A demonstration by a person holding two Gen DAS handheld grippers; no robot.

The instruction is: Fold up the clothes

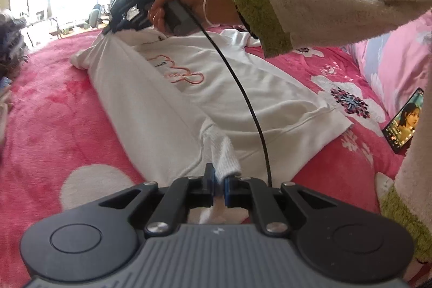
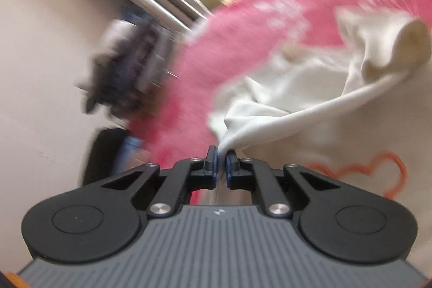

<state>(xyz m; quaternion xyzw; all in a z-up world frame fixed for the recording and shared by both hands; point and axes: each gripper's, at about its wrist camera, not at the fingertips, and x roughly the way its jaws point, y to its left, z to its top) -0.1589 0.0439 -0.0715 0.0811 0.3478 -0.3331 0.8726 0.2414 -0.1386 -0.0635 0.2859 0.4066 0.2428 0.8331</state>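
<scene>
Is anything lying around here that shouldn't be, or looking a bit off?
A phone with its screen lit lies on the pink blanket, close to the white sweatshirt being folded. A black cable also trails across the sweatshirt. Nothing looks spilled or damaged.

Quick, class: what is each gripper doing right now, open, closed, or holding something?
Left gripper: closed on the white sweatshirt at its ribbed cuff.
Right gripper: closed on the sweatshirt's shoulder fabric.
</scene>
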